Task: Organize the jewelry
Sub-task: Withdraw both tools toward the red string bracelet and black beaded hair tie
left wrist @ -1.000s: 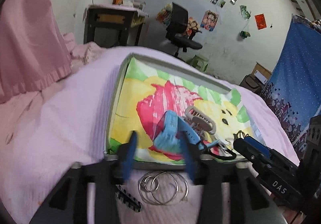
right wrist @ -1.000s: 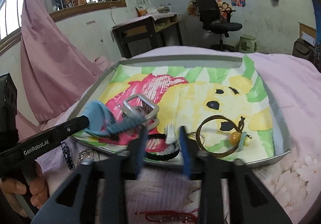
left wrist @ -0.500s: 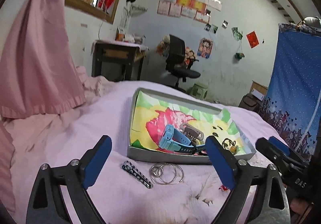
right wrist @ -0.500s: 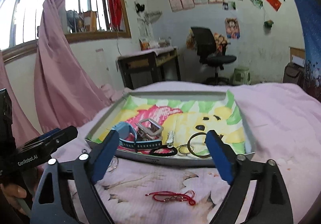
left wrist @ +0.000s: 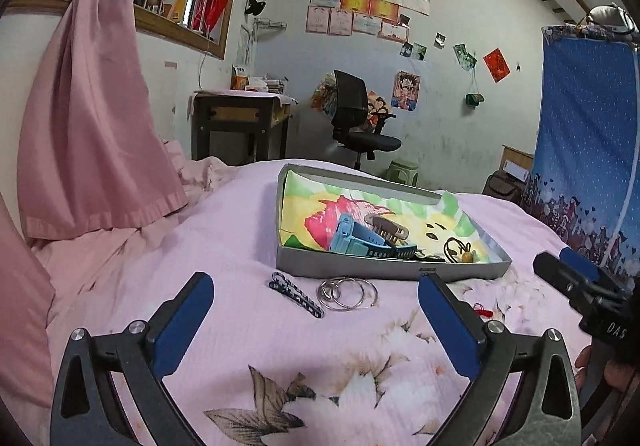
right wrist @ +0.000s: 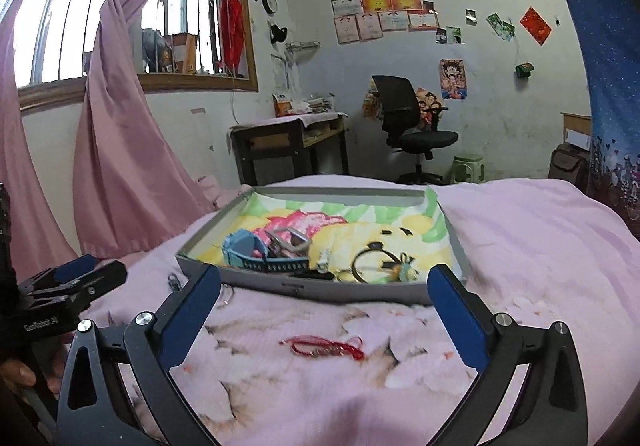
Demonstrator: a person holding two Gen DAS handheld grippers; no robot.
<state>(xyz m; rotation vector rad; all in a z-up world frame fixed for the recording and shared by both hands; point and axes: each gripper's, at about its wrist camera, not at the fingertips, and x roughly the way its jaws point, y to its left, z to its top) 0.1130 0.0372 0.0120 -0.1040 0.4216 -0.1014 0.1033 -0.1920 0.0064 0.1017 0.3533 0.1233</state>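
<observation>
A grey tray (left wrist: 360, 271) with a colourful lining lies on the pink bed; it also shows in the right wrist view (right wrist: 352, 292). In it lie a blue watch (left wrist: 352, 240), a beige hair claw (left wrist: 386, 228), a dark bangle (right wrist: 370, 260) and smaller pieces. On the bedspread in front lie silver hoops (left wrist: 347, 293), a black-and-white hair clip (left wrist: 296, 294) and a red string bracelet (right wrist: 326, 347). My left gripper (left wrist: 316, 330) is open and empty, held back above the hoops. My right gripper (right wrist: 326, 316) is open and empty above the red bracelet.
A pink curtain (left wrist: 92, 126) hangs at the left beside the bed. A desk (left wrist: 240, 122), an office chair (left wrist: 360, 126) and a green stool (left wrist: 404, 172) stand beyond the bed. A blue cloth (left wrist: 588, 150) hangs at the right.
Both grippers opened wide and pulled back from the tray. The blue watch that the left gripper held now lies in the tray.
</observation>
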